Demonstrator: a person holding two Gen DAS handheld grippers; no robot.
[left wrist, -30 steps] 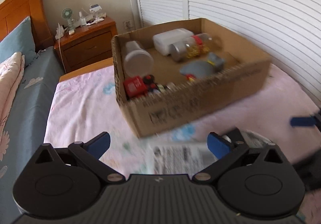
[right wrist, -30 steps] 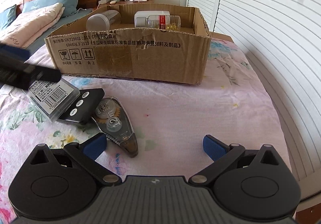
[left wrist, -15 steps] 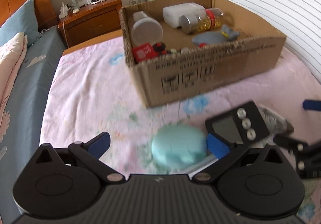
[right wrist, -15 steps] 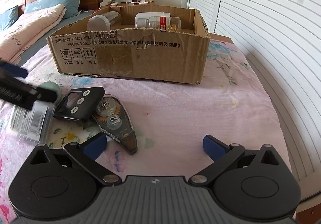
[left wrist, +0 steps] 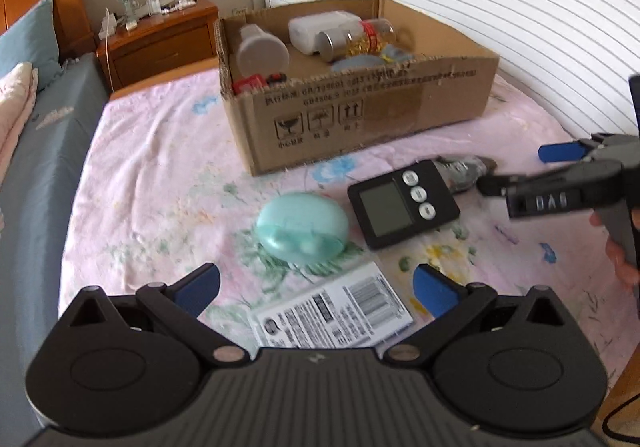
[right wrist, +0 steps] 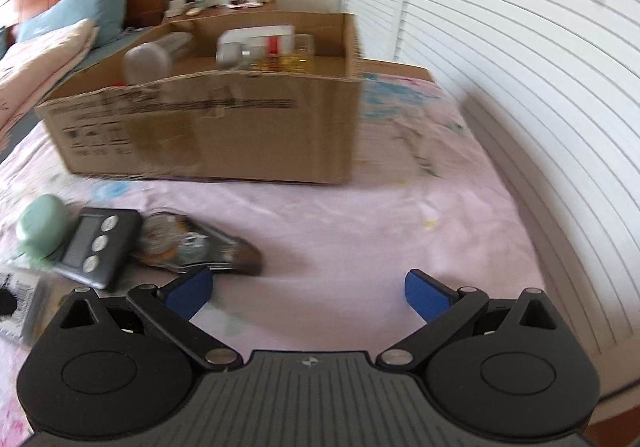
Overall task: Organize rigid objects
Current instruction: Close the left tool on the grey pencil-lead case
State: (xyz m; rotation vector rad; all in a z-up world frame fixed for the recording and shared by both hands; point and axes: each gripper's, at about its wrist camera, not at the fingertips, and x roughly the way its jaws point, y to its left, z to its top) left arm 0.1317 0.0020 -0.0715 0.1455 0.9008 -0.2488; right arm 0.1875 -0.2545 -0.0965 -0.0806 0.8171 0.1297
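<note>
A cardboard box [left wrist: 360, 119] stands on the bed with several bottles and toys inside; it also shows in the right wrist view [right wrist: 208, 135]. In front of it lie a teal oval case [left wrist: 302, 226], a black timer [left wrist: 402, 203], a clear tape dispenser [right wrist: 200, 247] and a flat pack with a barcode label [left wrist: 332, 317]. My left gripper [left wrist: 316, 287] is open and empty, just above the barcode pack. My right gripper [right wrist: 306, 289] is open and empty, to the right of the tape dispenser; it also shows at the right of the left wrist view [left wrist: 520, 171].
The pink floral bed cover [left wrist: 160, 175] carries everything. White louvred doors [right wrist: 500, 67] run along the right. A wooden nightstand [left wrist: 160, 39] with a small fan and bottles stands behind the box. Blue pillows [right wrist: 80, 7] and a wooden headboard are at the far left.
My left gripper has pulled back and risen, so the teal case, the timer and the barcode pack now show in front of it. My right gripper has swung left toward the tape dispenser.
</note>
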